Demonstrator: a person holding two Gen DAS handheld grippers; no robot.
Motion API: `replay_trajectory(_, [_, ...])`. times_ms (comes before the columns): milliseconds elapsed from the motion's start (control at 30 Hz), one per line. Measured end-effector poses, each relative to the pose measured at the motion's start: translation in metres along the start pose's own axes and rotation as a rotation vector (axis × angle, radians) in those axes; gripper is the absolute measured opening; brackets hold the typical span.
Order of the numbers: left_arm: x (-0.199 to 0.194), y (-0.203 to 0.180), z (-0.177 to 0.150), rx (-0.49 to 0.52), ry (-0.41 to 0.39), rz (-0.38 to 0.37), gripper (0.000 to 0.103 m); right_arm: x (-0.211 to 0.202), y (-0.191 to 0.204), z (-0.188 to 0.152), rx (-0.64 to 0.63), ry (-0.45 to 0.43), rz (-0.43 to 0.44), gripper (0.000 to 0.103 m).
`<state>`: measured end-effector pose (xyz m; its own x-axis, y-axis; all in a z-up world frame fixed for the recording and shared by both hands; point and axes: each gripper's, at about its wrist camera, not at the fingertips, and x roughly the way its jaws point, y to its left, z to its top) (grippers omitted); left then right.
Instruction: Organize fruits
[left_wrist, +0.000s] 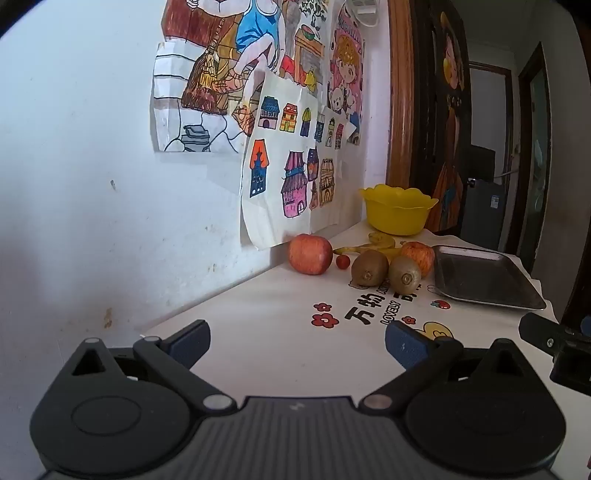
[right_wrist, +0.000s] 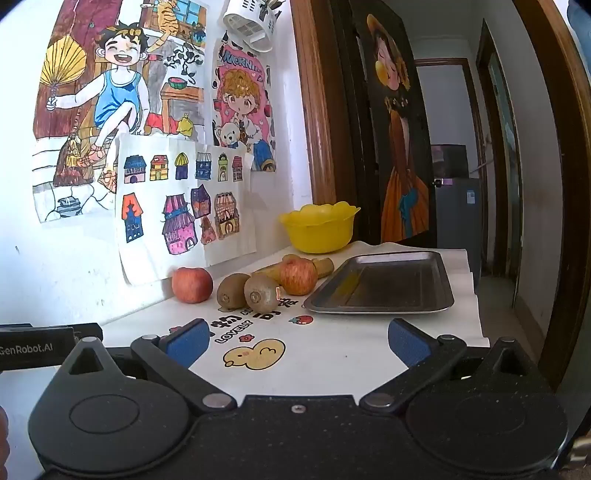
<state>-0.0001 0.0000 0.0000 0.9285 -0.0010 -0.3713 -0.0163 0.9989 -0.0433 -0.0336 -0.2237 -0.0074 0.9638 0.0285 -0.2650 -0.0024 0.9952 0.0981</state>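
Half the banana (right_wrist: 275, 272) hides behind apple (right_wrist: 298, 276)

Bright even daylight, soft shadows, sharp focus; fisheye bends edges (corners vignetted black).

The white tablecloth (right_wrist: 332, 354) carries the printed word "LOVELY" beside large black Chinese characters, one reading "万". A pink poster (right_wrist: 242, 92) on the wall shows "MORNI" across its top. A black device (right_wrist: 48, 347) at the left edge reads "GenRobot.AI".
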Motion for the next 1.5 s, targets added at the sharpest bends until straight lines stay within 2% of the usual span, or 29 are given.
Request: replay_trajectory(1500, [0.0009, -0.0003, 0.0007, -0.001, 0.009, 0.004, 0.103, -0.0021, -0.0017, -0.0022, 0.006, 0.009, -0.001, 0.102])
